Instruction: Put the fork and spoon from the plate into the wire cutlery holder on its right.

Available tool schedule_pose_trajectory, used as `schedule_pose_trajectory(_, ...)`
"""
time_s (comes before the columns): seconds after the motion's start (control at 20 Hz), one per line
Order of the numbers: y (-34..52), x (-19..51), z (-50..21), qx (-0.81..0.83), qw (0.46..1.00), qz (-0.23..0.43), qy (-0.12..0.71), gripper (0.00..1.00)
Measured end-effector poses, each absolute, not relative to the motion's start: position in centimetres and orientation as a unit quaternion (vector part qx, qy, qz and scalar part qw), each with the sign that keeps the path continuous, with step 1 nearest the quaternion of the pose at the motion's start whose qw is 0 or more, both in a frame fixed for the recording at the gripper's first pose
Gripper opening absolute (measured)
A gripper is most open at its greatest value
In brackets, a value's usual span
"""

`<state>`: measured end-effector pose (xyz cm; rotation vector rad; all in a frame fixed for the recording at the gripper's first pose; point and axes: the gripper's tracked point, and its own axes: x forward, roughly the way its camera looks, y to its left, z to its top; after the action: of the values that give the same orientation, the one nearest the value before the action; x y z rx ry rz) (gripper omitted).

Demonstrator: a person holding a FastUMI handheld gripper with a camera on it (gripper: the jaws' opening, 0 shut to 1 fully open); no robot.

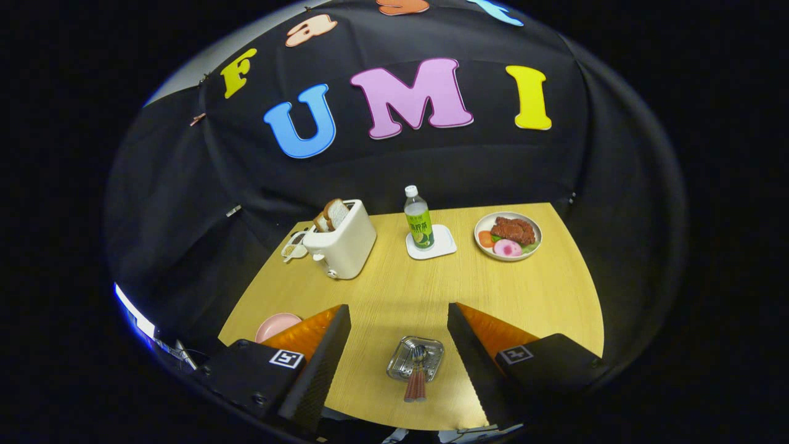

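The tongs (399,345) were held spread wide above the near part of the wooden table (555,296), with nothing gripped between the two fingers (320,364). Between them, lower down on the table, the wire cutlery holder (415,359) was seen, and two utensils with reddish handles (415,382) were lodged in it, the handles sticking out toward the camera; which was the fork and which the spoon could not be told. A pink plate (277,325) was partly hidden behind the left finger, to the left of the holder. Beyond the fingers, a cream toaster (341,240) with bread slices (333,214) standing in its slot was placed at the far left. A green bottle (418,219) stood upright on a white coaster (431,243) near the middle, and a plate of food (508,236) lay at the far right.
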<state>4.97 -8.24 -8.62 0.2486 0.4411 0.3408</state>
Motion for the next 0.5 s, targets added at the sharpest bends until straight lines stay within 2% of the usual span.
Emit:
schedule_pose_trajectory(0.35,-11.0,3.3,-1.8,0.067,0.983,0.157,0.069,0.99)
schedule_pose_trajectory(0.5,-11.6,1.7,-1.3,0.063,0.985,0.157,0.038,0.99)
